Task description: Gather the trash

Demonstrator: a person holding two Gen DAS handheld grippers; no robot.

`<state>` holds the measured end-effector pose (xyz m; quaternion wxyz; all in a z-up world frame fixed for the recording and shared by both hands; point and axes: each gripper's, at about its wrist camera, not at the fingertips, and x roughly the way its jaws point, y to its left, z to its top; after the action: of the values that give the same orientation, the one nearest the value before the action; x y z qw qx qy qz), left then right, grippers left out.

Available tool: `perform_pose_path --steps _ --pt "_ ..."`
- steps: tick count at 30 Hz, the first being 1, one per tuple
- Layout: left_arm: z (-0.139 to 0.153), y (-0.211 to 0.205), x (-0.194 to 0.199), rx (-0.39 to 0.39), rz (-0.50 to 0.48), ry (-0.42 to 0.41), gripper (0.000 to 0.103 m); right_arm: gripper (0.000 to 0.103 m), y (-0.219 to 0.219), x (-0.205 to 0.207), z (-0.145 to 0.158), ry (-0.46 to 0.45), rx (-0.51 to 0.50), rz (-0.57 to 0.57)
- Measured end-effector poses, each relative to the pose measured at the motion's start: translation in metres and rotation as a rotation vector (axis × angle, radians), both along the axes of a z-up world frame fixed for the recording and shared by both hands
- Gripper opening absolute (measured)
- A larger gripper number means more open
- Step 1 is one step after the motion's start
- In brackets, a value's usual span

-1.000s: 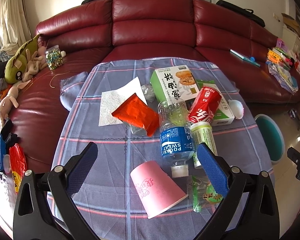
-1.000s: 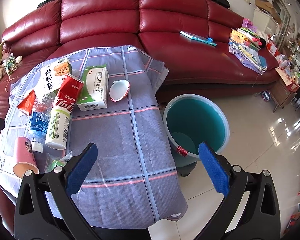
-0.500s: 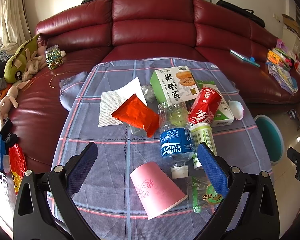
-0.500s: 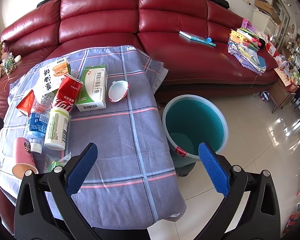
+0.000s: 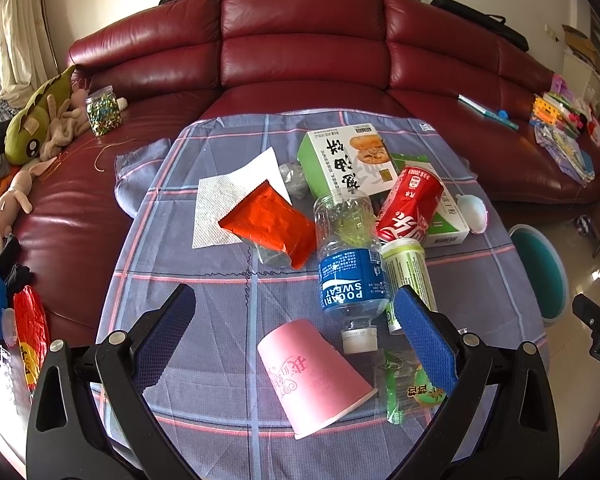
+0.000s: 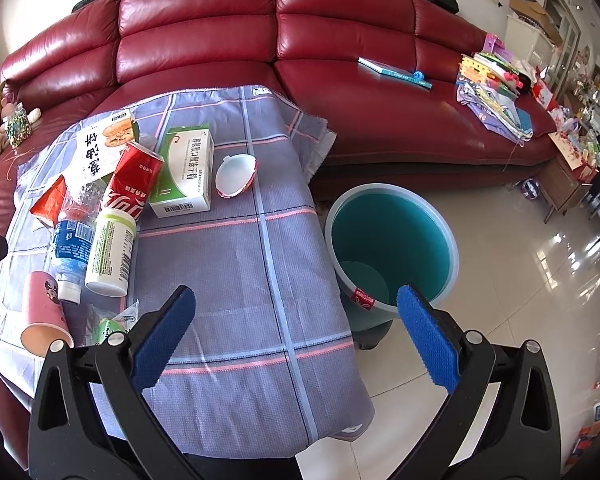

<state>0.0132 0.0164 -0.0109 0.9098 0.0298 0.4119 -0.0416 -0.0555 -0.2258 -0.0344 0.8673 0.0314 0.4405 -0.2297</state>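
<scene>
Since a second ago the right gripper [image 6: 292,322] has drifted slightly, so the teal bin [image 6: 392,236] sits a little further right in its view; the left gripper [image 5: 294,320] has hardly shifted. Both sets of jaws stand wide apart, holding nothing.

The trash lies on the counter [image 5: 220,320], which is covered in a plaid cloth. One pink paper cup [image 5: 314,376] lies on its side just ahead of the left gripper, its open mouth toward the camera and to the right, its base pointing away. One clear bottle [image 5: 350,260] with a blue label lies lengthwise toward the camera, cap end nearest. Beside it on the right lies one pale green can [image 5: 408,272], parallel to it. One red can [image 5: 410,208] lies tilted, leaning on a white and green box [image 6: 186,170]. A second box [image 5: 346,162], green with a food picture, lies behind the bottle. One orange packet [image 5: 270,226] rests partly on one white napkin [image 5: 228,200]. One green wrapper [image 5: 412,388] lies near the cup's mouth. One small white dish [image 6: 236,174] sits to the right of the boxes.

The bin stands upright on the floor, just beside the counter's right edge.
</scene>
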Motion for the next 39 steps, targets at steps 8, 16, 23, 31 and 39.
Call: perform_pose_path --steps 8,16,23,31,39 --pt "-0.014 -0.005 0.011 -0.001 -0.064 0.037 0.099 0.097 -0.004 0.006 -0.013 0.026 0.037 -0.009" --pt "-0.040 -0.023 0.048 -0.018 -0.183 0.151 0.099 0.097 -0.008 0.017 -0.029 0.062 0.067 -0.013" --pt "-0.061 -0.041 0.084 -0.029 -0.235 0.262 0.078 0.097 -0.017 0.024 -0.043 0.089 0.106 -0.025" --pt "-0.083 -0.046 0.111 -0.046 -0.206 0.343 0.077 0.097 -0.022 0.038 -0.058 0.116 0.160 -0.019" --pt "-0.086 -0.042 0.120 -0.069 -0.213 0.326 0.068 0.097 -0.012 0.068 -0.057 0.124 0.219 0.041"
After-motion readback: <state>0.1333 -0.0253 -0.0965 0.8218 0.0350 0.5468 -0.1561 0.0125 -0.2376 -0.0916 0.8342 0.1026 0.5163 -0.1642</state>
